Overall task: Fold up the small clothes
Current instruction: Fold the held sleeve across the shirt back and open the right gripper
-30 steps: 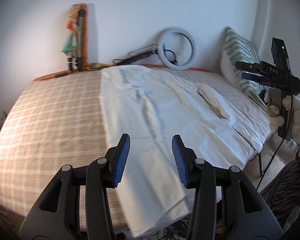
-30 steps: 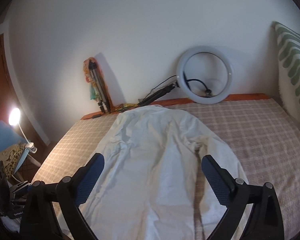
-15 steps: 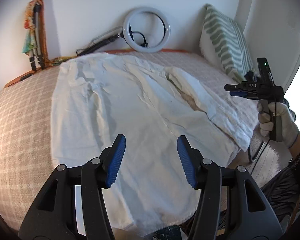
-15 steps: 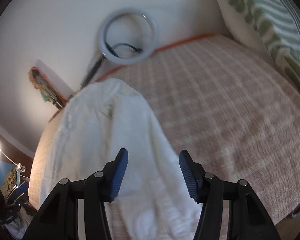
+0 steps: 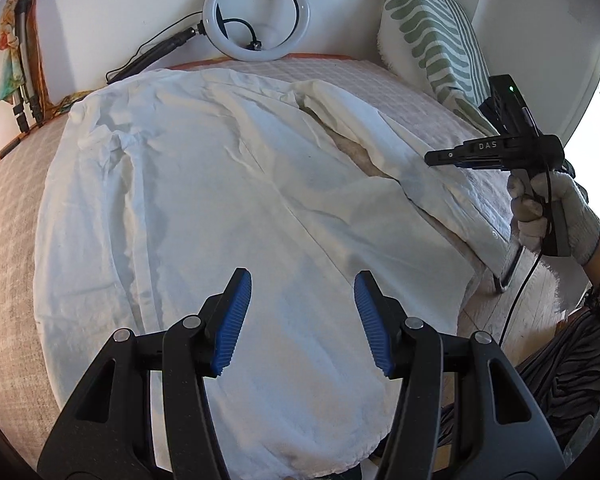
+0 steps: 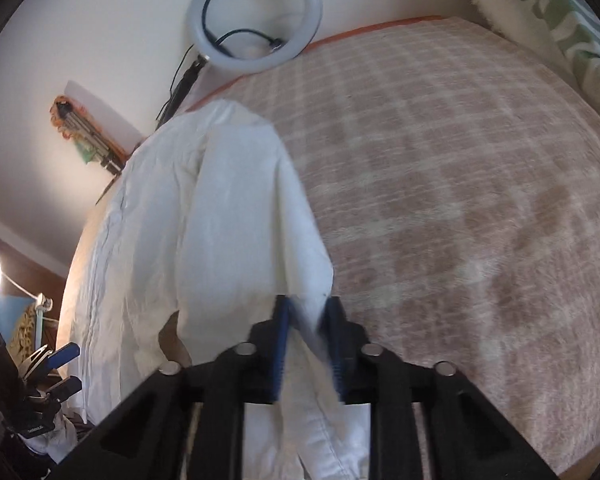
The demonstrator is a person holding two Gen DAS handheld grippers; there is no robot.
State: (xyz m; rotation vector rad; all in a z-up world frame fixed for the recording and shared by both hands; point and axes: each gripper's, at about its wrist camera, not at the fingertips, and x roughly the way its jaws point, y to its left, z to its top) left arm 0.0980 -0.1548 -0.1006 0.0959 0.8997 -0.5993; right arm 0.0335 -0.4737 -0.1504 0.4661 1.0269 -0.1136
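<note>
In the left wrist view, a white shirt (image 5: 220, 200) of thin, wrinkled cloth lies flat over a bed (image 5: 8, 208) with a soft checked cover. Its near hem hangs over the near edge of the bed. The left gripper (image 5: 303, 316) hovers above the hem with its ribbed blue pads wide apart, holding nothing. At the right, a gloved hand (image 5: 548, 212) holds the right gripper (image 5: 440, 158) over the sleeve at the right edge of the bed. A round ring light (image 5: 257, 16) leans on the far wall, and a striped pillow (image 5: 432, 36) stands at the far right.

In the right wrist view, the right gripper (image 6: 306, 344) has its blue pads clenched on the sleeve end of the shirt (image 6: 228, 220). The checked cover to the right lies bare and wide. Half a second ago these pads were apart above the sleeve; now they pinch it.
</note>
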